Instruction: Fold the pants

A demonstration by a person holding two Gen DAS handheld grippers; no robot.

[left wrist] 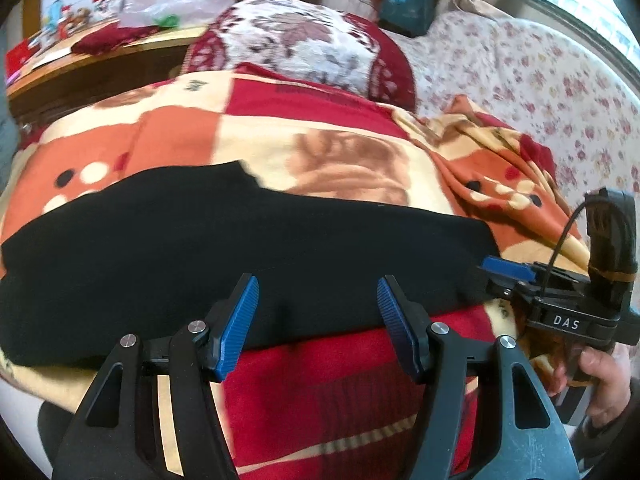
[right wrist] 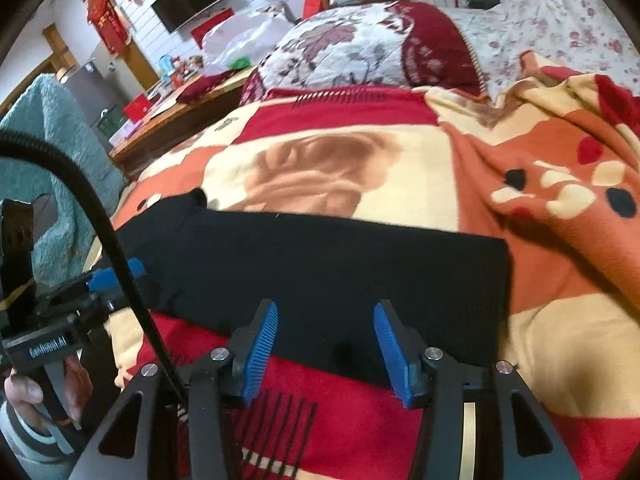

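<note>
Black pants (left wrist: 224,248) lie flat in a long band across a red, orange and cream blanket (left wrist: 328,148) on a bed. My left gripper (left wrist: 318,300) is open and empty, its blue pads just over the near edge of the pants. My right gripper (right wrist: 326,322) is open and empty over the near edge of the pants (right wrist: 320,264), toward their right end. The right gripper also shows in the left wrist view (left wrist: 504,268) at the pants' right end. The left gripper shows in the right wrist view (right wrist: 116,276) at their left end.
A red and white floral cushion (left wrist: 304,44) lies at the far end of the bed. A flowered sheet (left wrist: 532,80) lies to the right, under a window. A cluttered wooden table (left wrist: 80,56) stands at the far left. A teal fleece (right wrist: 52,152) hangs at the left.
</note>
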